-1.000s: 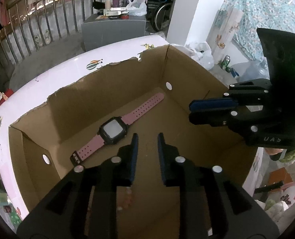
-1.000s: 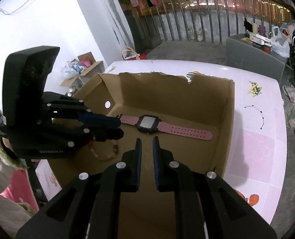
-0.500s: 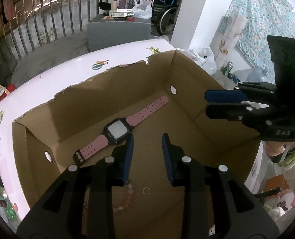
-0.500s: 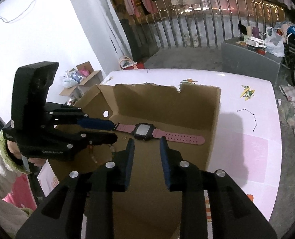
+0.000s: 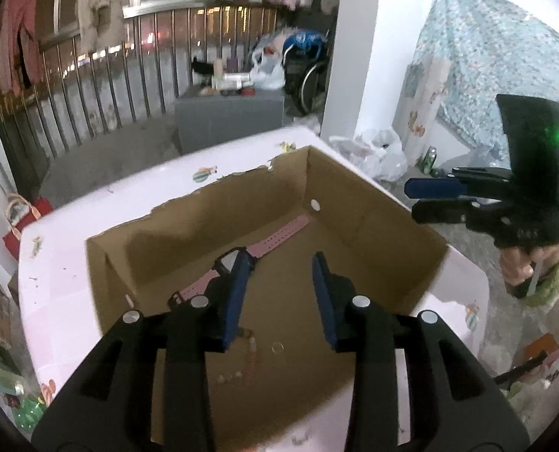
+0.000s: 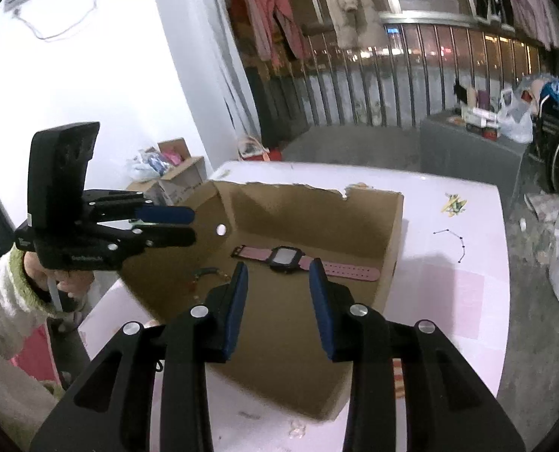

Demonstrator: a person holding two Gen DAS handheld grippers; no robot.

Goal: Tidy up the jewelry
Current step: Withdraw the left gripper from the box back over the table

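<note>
An open cardboard box (image 5: 377,207) (image 6: 390,233) sits on a pink-white table (image 5: 60,263) (image 6: 460,275). A pink-strapped watch with a black face (image 5: 275,241) (image 6: 287,258) lies flat on the box floor. A beaded bracelet (image 5: 251,350) (image 6: 205,272) and a small ring (image 5: 277,347) lie near it. My left gripper (image 5: 279,286) is open and empty, raised above the box's near side; it also shows at the left of the right wrist view (image 6: 183,224). My right gripper (image 6: 277,293) is open and empty above the box's near edge; in the left wrist view (image 5: 422,201) it hovers past the box's right wall.
A metal railing (image 6: 373,94) and a grey cabinet with bottles (image 5: 230,116) stand beyond the table. A wheelchair (image 6: 554,143) and bags (image 5: 377,154) lie on the floor nearby. A small cardboard box (image 6: 177,177) sits by the white wall.
Both grippers have lifted up and back out of the box and opened wider. The bracelet and ring now lie free on the box floor. The watch has not moved.
</note>
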